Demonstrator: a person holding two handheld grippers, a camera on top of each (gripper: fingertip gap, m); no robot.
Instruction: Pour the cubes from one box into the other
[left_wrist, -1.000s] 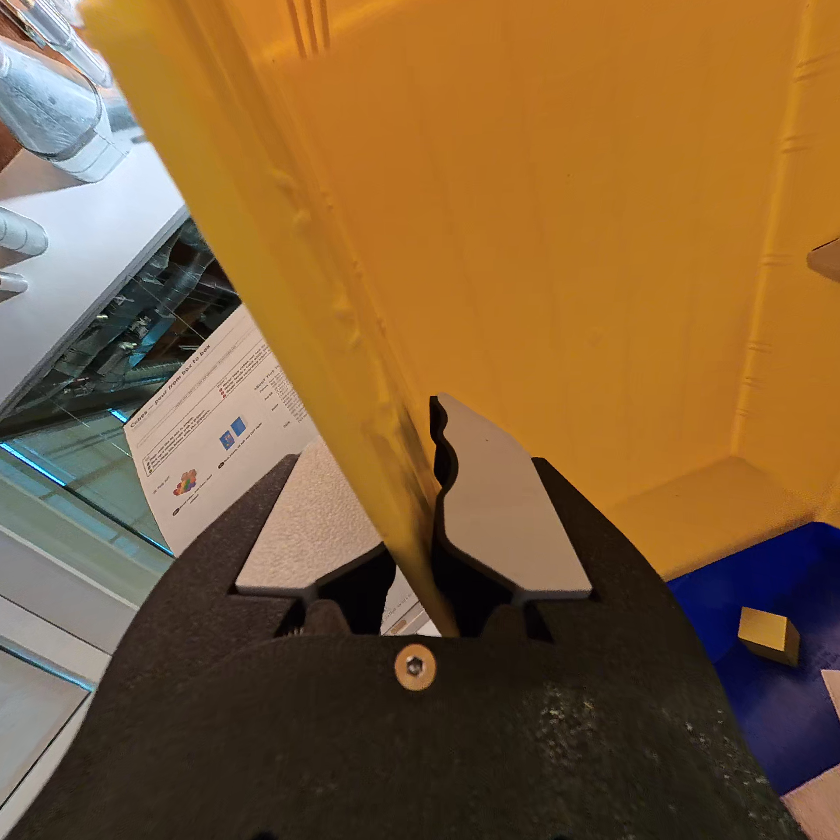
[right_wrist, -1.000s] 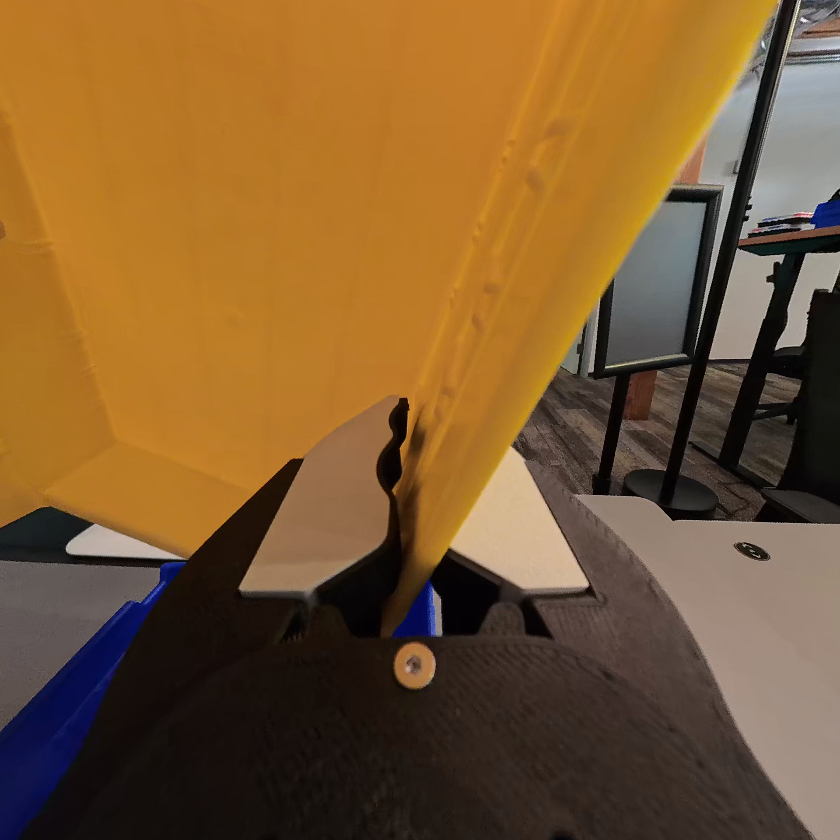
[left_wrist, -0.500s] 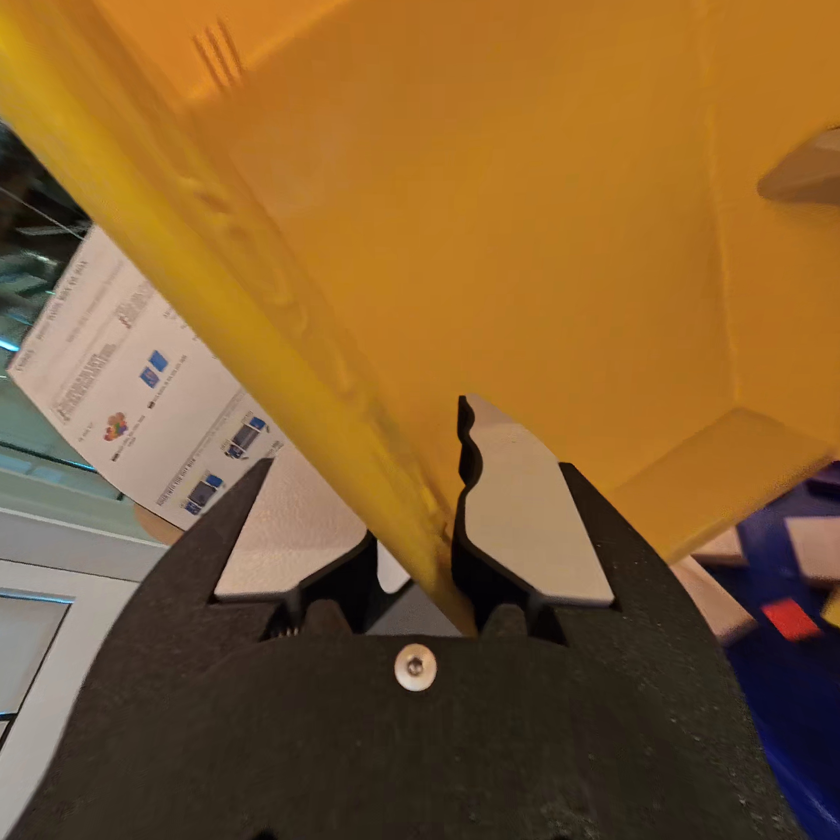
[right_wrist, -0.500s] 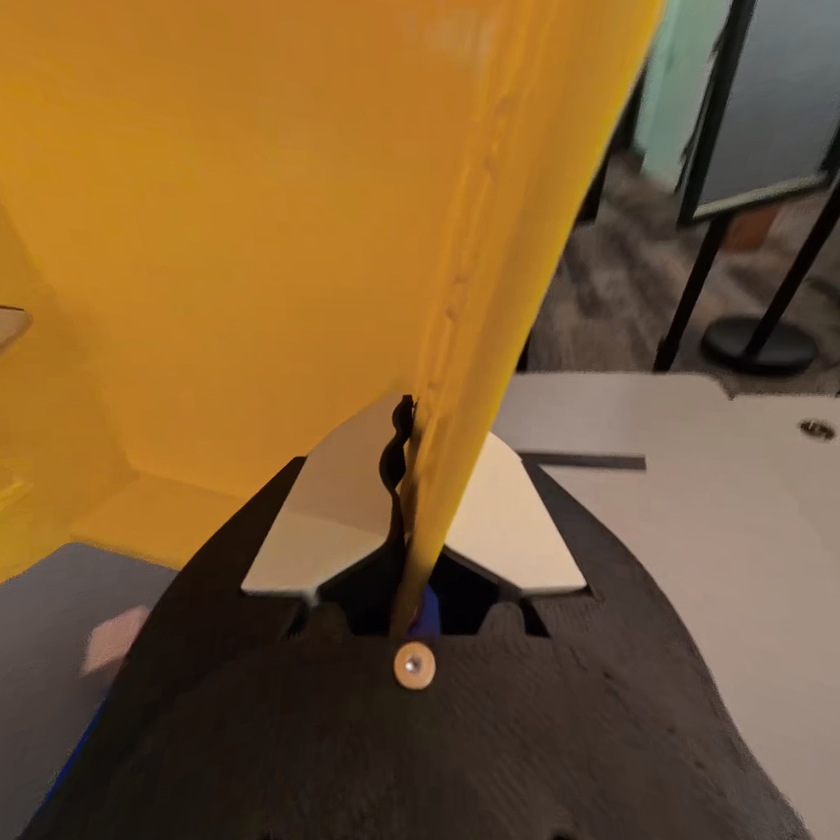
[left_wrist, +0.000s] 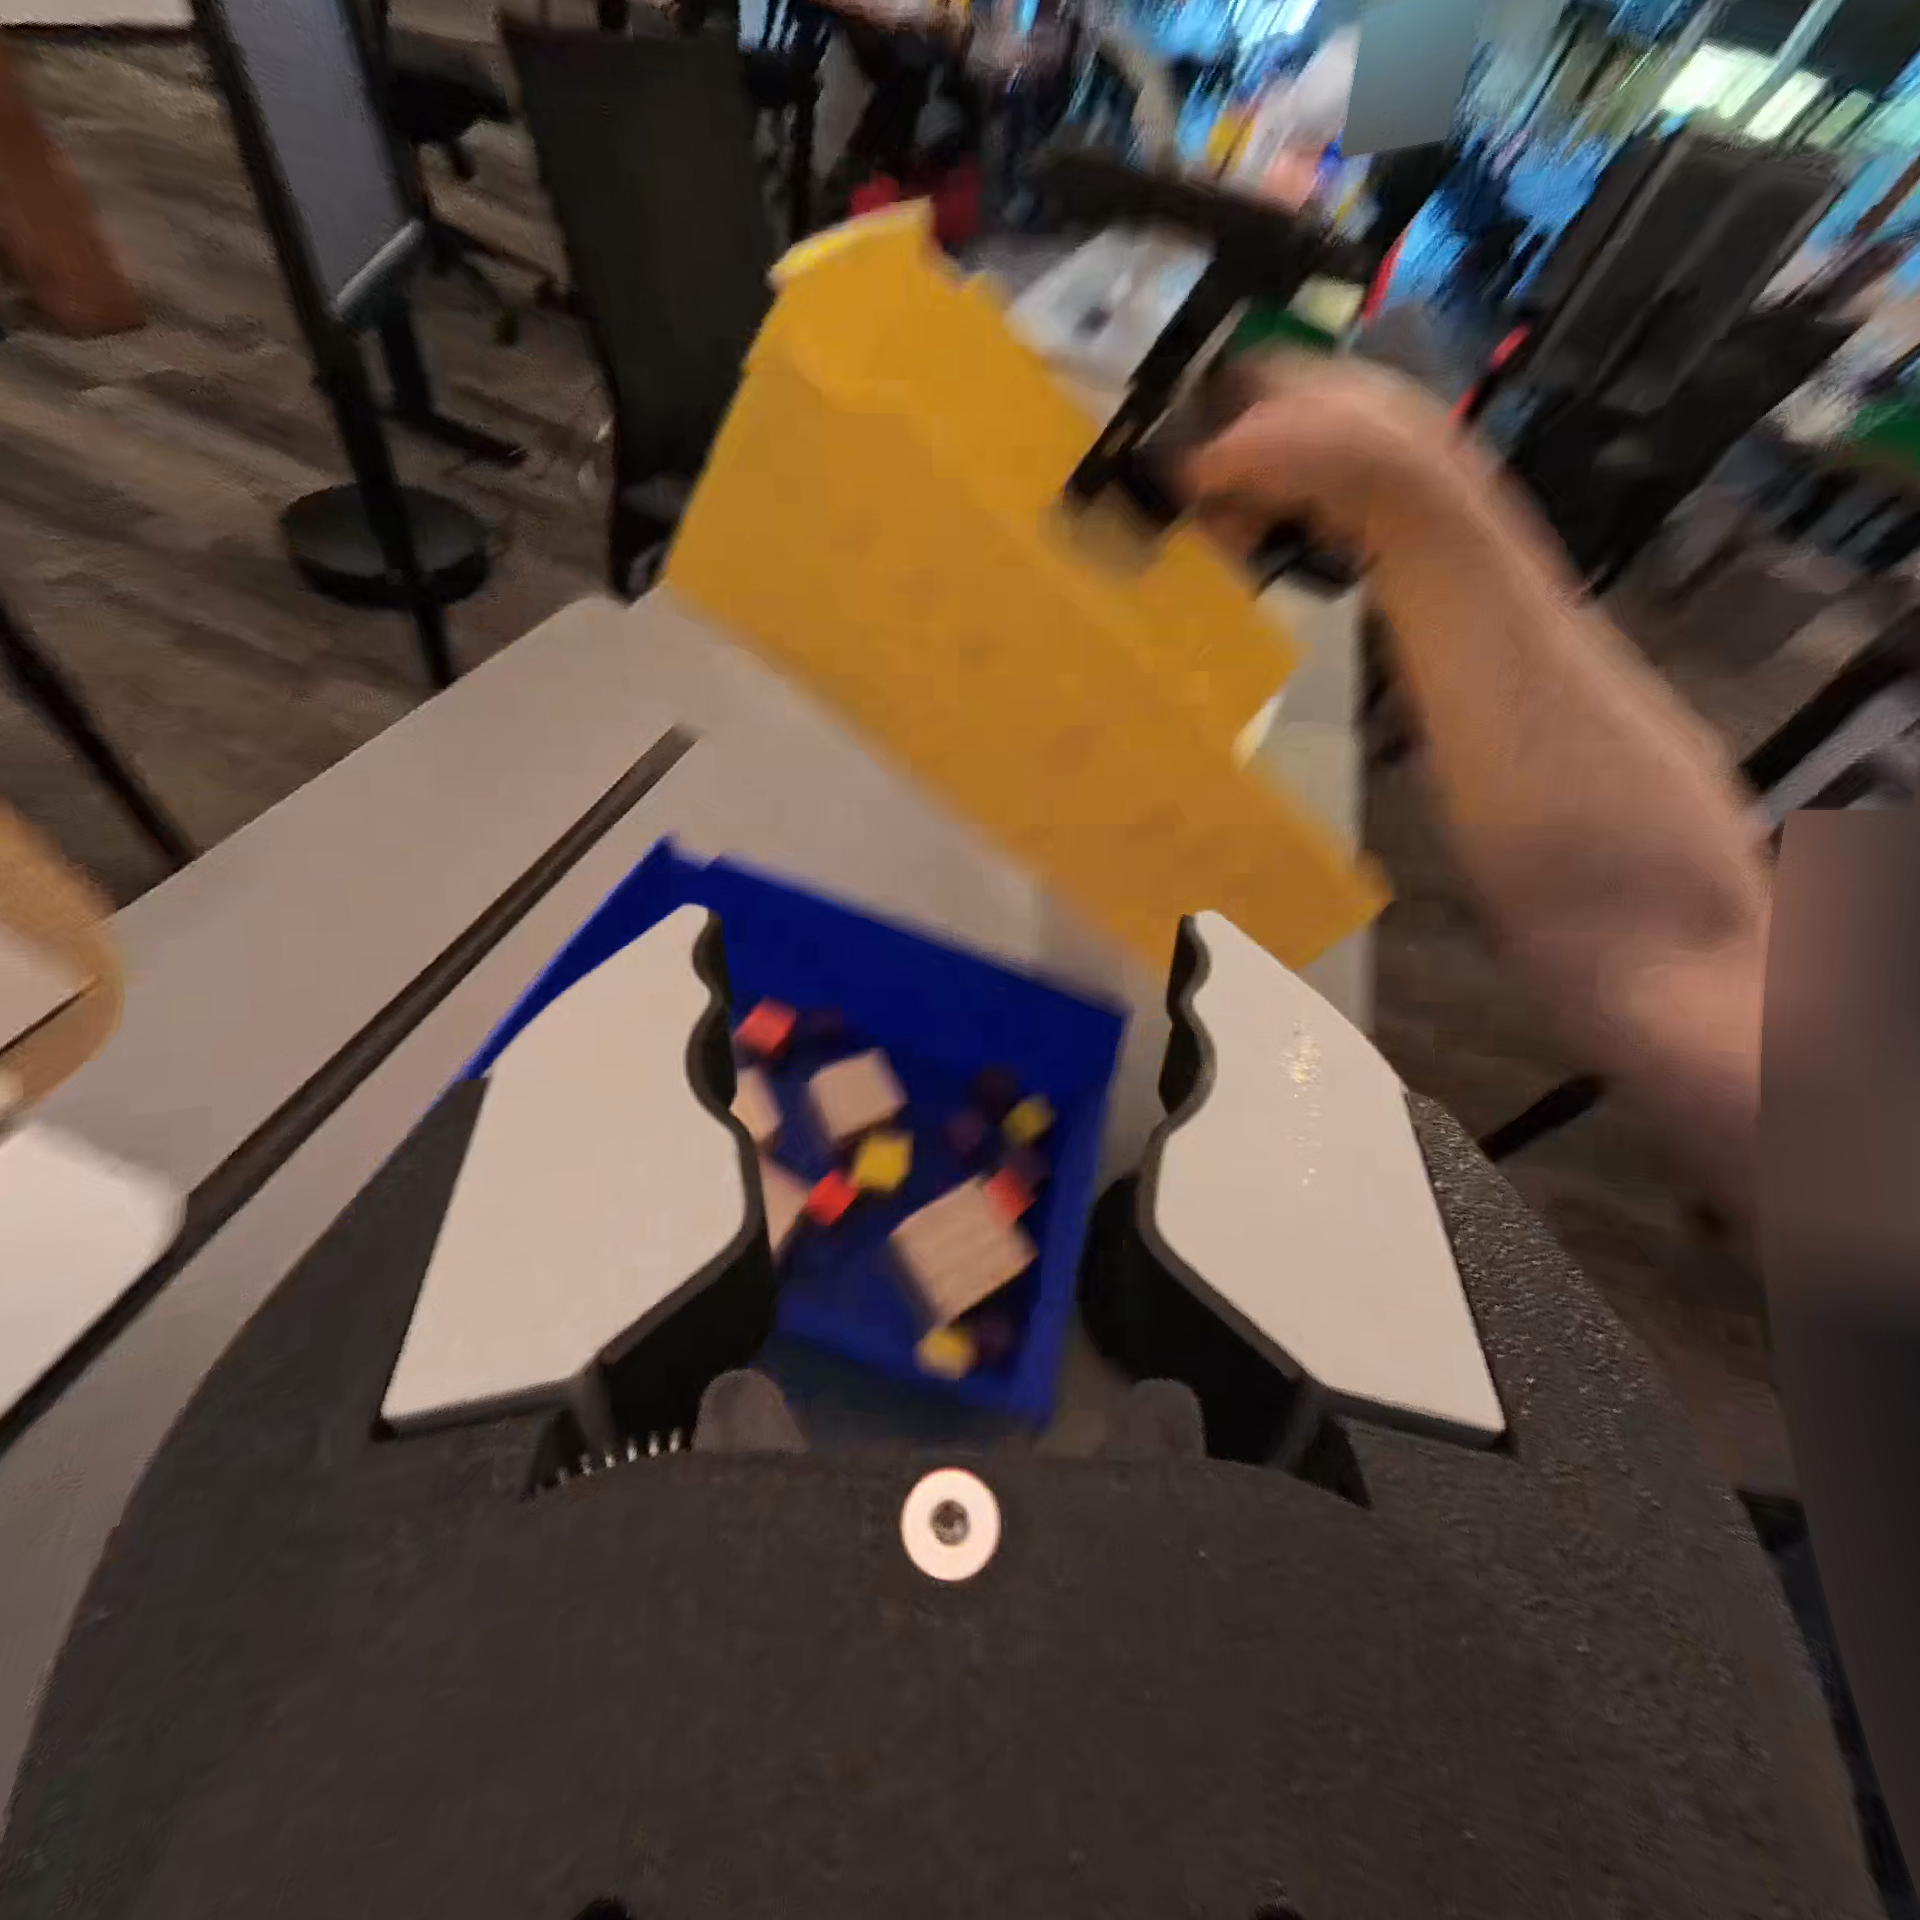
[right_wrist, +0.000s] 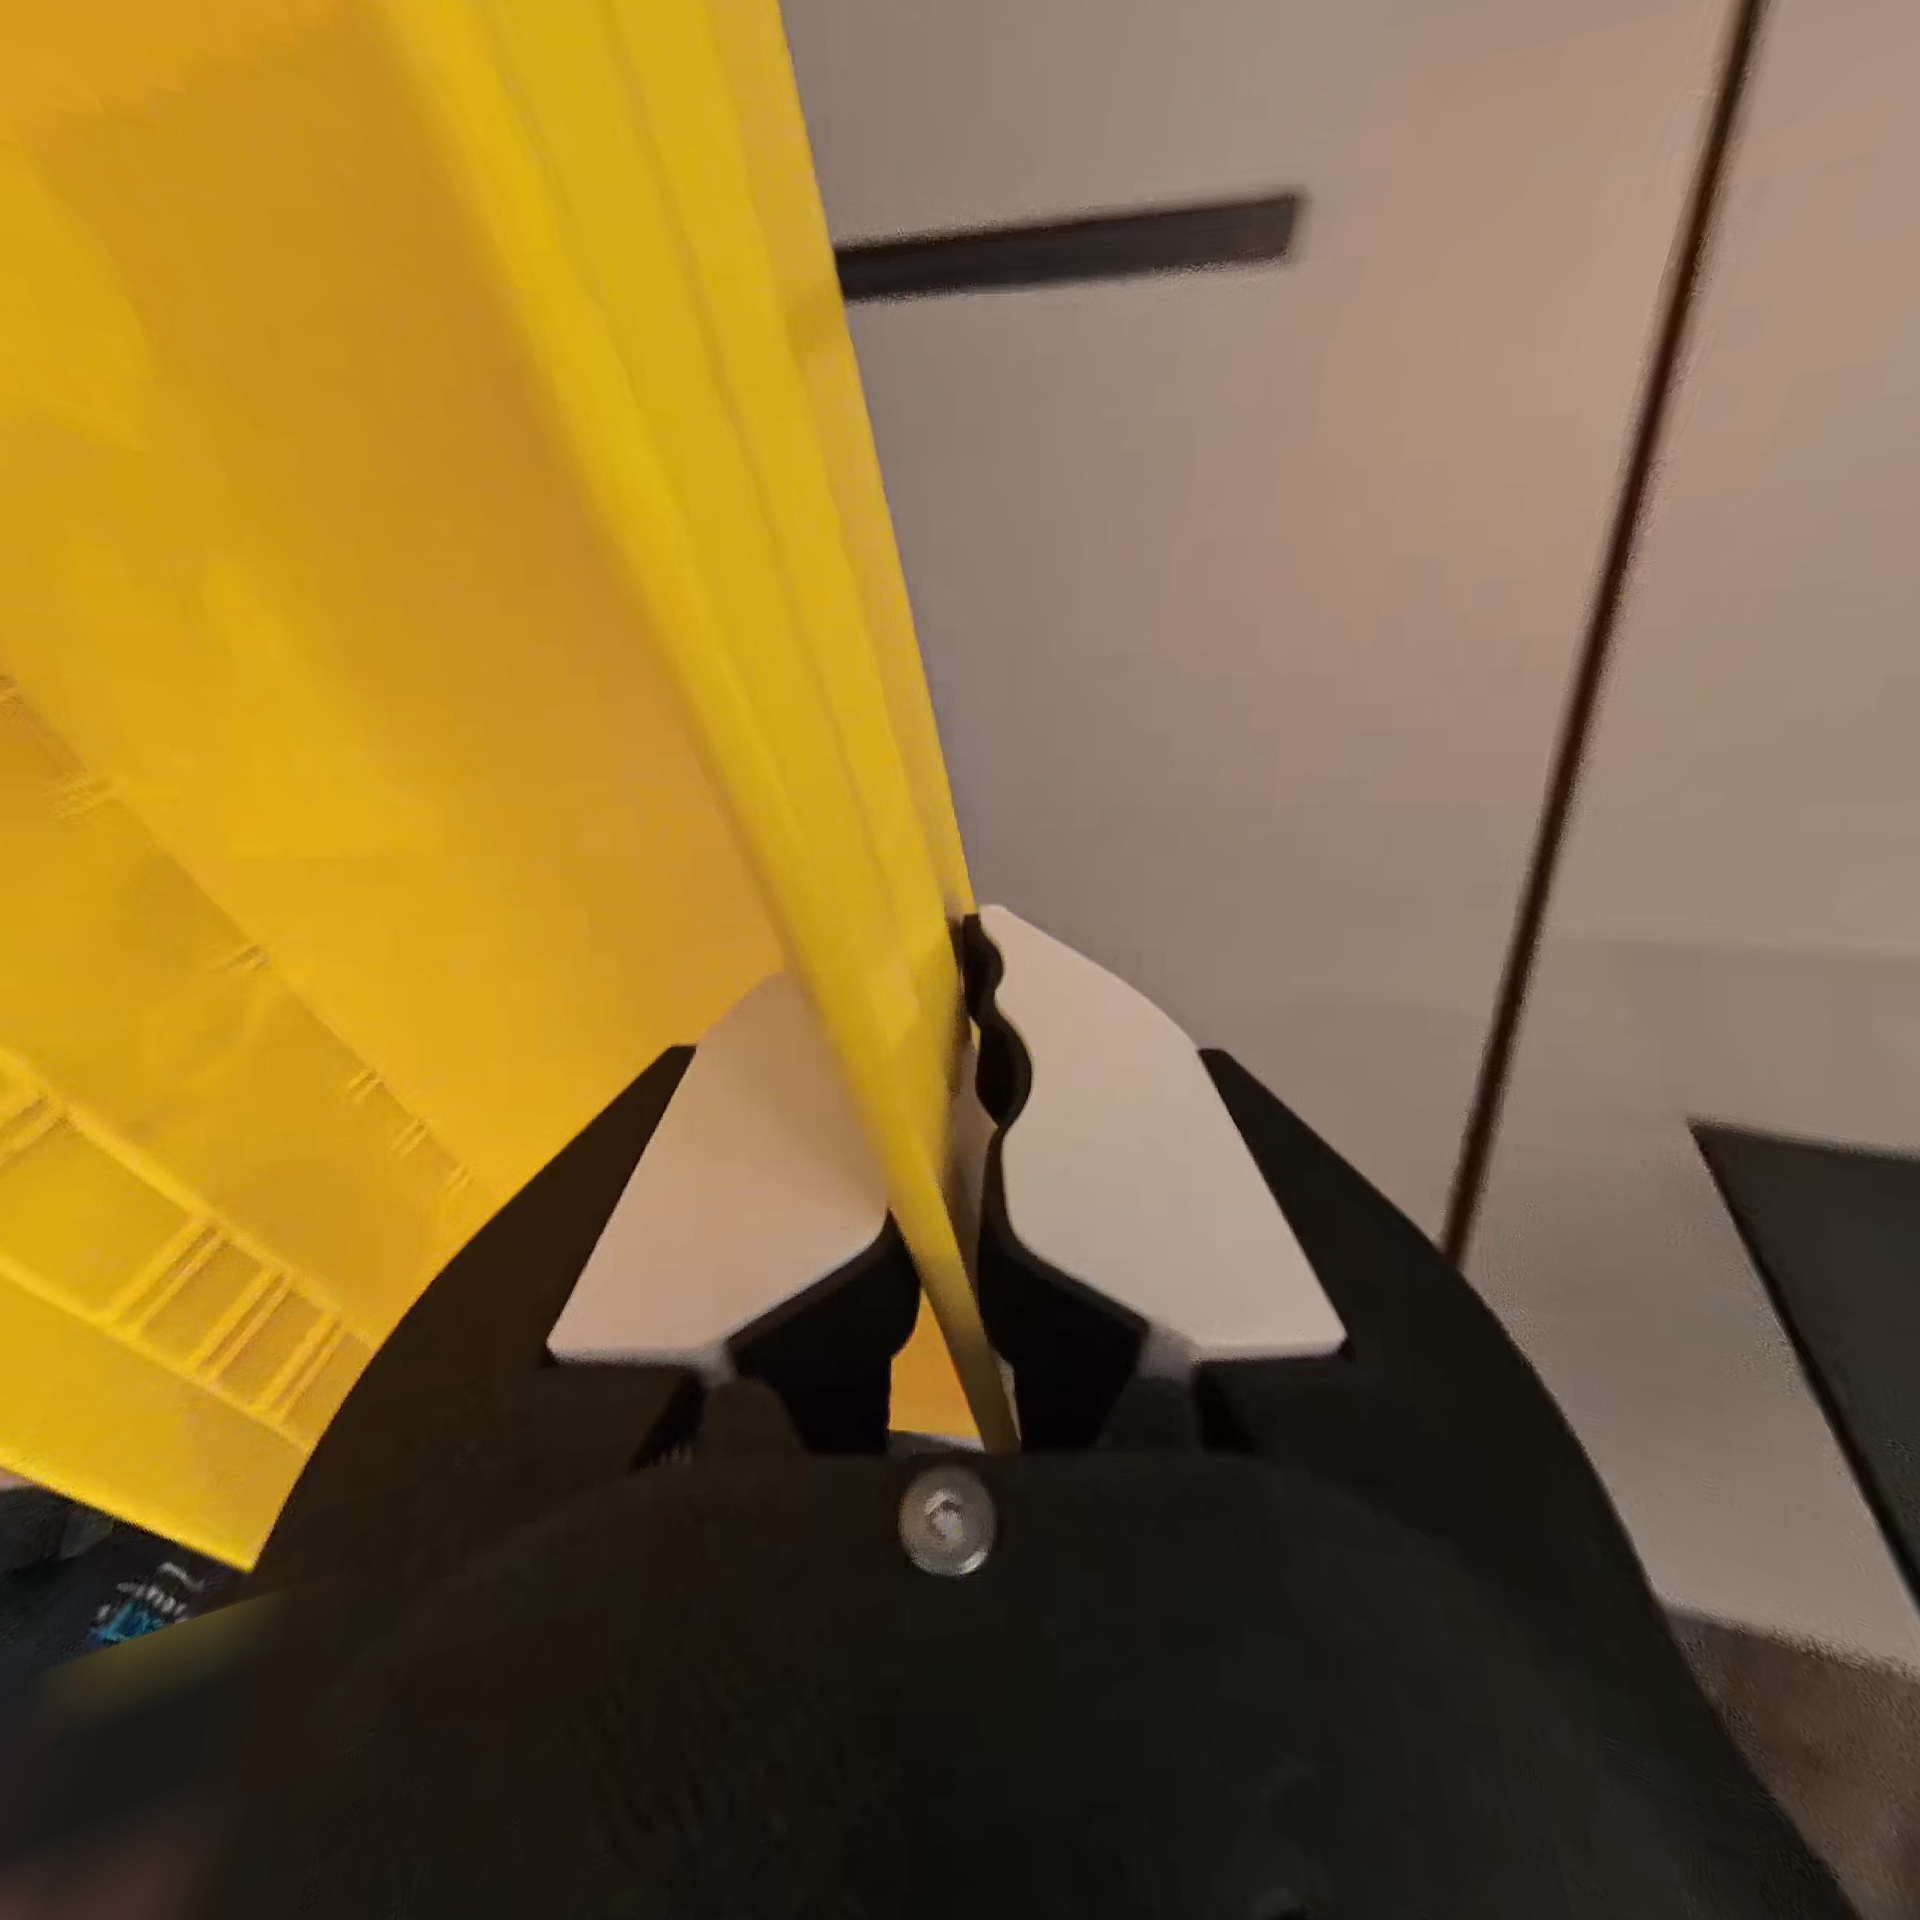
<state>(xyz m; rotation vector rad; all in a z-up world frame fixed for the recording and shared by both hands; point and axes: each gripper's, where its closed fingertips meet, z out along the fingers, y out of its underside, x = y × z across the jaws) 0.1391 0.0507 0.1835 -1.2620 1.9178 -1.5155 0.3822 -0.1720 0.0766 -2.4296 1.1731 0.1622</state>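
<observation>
The blue box (left_wrist: 914, 966) sits on the grey table below my left gripper (left_wrist: 945, 935), which is open and empty above it. Several cubes (left_wrist: 862, 1091), red, yellow, purple and plain wood, lie inside the blue box. The yellow box (left_wrist: 966, 603) hangs tilted in the air beyond the blue box, held at its wall by my right gripper (left_wrist: 1164, 457), with a hand on it. In the right wrist view my right gripper (right_wrist: 940, 956) is shut on the yellow box's wall (right_wrist: 416, 520). The view is blurred by motion.
The grey table (left_wrist: 312, 914) has a dark seam running across it. A white sheet (left_wrist: 62, 1236) lies at the left edge. Stands, chairs and desks fill the room behind. In the right wrist view a black slot (right_wrist: 1070, 244) marks the table.
My left gripper has let go of the yellow box's wall, opened and pulled back over the blue box. The right gripper alone now holds the yellow box and has swung it.
</observation>
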